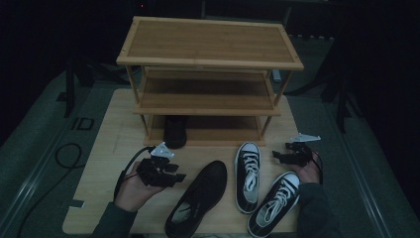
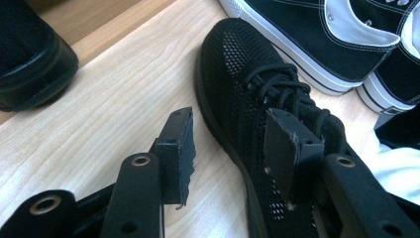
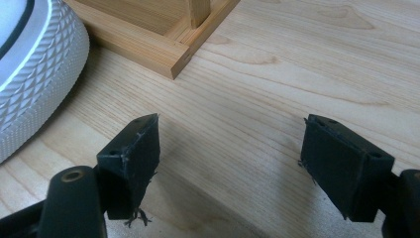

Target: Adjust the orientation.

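The left gripper (image 1: 171, 171) stands with its jaws apart, nothing clamped between them; the black mesh lace-up shoe (image 1: 198, 198) lies on the pale wooden table (image 1: 99, 168) just beside it, one jaw over the shoe's laces (contact cannot be told). The right gripper (image 1: 285, 153) is likewise spread wide over bare wood, the black-and-white canvas sneaker (image 1: 247, 173) just to its left.
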A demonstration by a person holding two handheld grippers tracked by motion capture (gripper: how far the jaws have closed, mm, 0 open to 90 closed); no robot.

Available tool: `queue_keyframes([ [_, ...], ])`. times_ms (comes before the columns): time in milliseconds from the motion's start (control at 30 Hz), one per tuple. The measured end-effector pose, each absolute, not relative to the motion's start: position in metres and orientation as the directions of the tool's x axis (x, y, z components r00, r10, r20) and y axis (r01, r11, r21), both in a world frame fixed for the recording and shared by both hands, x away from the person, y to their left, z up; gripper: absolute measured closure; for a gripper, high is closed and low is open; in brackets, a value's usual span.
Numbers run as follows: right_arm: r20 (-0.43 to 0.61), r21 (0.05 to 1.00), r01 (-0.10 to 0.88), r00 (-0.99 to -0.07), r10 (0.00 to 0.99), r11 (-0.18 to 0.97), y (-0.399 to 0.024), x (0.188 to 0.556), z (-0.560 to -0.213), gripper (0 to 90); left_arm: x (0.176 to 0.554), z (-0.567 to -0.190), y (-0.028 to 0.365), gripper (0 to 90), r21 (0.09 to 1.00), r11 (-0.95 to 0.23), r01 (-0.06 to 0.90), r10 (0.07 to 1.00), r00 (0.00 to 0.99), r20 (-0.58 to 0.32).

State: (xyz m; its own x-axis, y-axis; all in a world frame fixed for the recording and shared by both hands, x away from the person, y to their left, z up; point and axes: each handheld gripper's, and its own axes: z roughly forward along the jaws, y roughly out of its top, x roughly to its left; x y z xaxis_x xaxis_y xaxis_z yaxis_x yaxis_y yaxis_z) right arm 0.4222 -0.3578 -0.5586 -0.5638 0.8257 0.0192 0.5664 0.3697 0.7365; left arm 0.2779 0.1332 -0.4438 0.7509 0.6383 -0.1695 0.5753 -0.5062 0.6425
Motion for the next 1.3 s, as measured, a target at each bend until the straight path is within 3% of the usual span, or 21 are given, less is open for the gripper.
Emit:
queue_keyframes([
  [800, 0.018, 0.736, 0.567, -0.563, 0.826, 0.370, -0.358, 0.422, -0.559, 22.8, 0.256, -0.439, 0.115, 55.3, 0.628, -0.565, 0.535, 0.561, 0.807, -0.183],
  [1300, 0.019, 0.736, 0.567, -0.563, 0.826, 0.370, -0.358, 0.422, -0.559, 22.8, 0.252, -0.460, 0.100, 60.0, 0.553, -0.625, 0.551, 0.593, 0.796, -0.123],
])
